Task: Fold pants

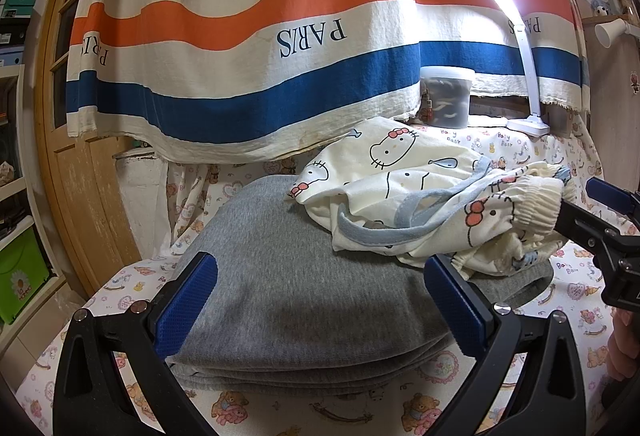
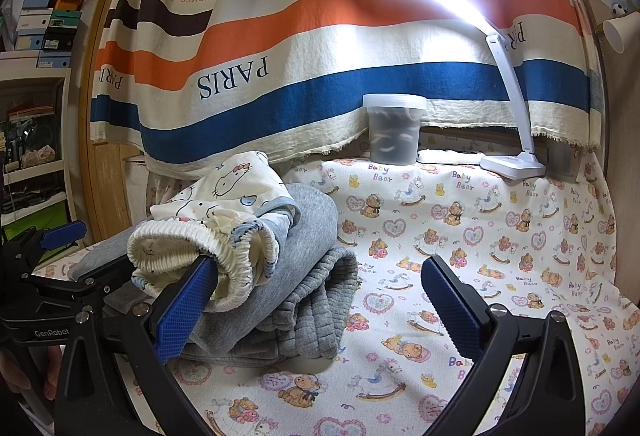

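Observation:
White cartoon-cat print pants (image 1: 404, 188) lie crumpled on a stack of folded grey pants (image 1: 288, 292) on the bed. Their elastic waistband (image 2: 192, 240) points toward the right wrist camera. My left gripper (image 1: 320, 300) is open, its blue pads (image 1: 188, 304) wide apart over the near edge of the grey stack. My right gripper (image 2: 320, 308) is open too. Its left pad (image 2: 188, 308) touches the waistband from below, and its other finger hangs over bare sheet. The right gripper (image 1: 588, 204) also shows at the waistband in the left wrist view.
A bear-print sheet (image 2: 460, 236) covers the bed, bare to the right of the stack. At the back stand a lidded plastic tub (image 2: 394, 130) and a lit white desk lamp (image 2: 512, 160) under a striped hanging cloth (image 2: 280, 48). Shelves (image 2: 32, 156) stand to the left.

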The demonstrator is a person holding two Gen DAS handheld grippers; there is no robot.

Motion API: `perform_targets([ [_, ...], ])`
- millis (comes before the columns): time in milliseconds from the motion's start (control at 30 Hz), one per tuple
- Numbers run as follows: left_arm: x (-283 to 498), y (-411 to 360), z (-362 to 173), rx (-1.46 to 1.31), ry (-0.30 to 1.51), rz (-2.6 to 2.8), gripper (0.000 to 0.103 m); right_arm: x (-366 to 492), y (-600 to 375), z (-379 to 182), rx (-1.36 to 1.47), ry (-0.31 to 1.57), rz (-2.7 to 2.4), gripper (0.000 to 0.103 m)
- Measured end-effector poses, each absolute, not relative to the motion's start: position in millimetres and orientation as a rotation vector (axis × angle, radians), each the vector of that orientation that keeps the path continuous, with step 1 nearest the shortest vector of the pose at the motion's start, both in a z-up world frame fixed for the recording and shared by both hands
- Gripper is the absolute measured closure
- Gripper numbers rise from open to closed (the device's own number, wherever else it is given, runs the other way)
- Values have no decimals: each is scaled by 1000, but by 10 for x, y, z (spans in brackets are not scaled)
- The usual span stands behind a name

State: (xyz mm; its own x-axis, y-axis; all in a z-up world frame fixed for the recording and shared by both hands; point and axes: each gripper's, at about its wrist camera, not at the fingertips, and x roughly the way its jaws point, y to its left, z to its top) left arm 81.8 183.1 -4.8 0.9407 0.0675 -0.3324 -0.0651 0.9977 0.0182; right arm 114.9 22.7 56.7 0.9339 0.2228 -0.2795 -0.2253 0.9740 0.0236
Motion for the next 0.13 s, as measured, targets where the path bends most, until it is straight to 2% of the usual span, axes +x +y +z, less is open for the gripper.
perform_targets([
  [133, 822, 1834, -51, 8, 342, 66, 0, 1151, 226, 570, -9, 285, 229, 1],
])
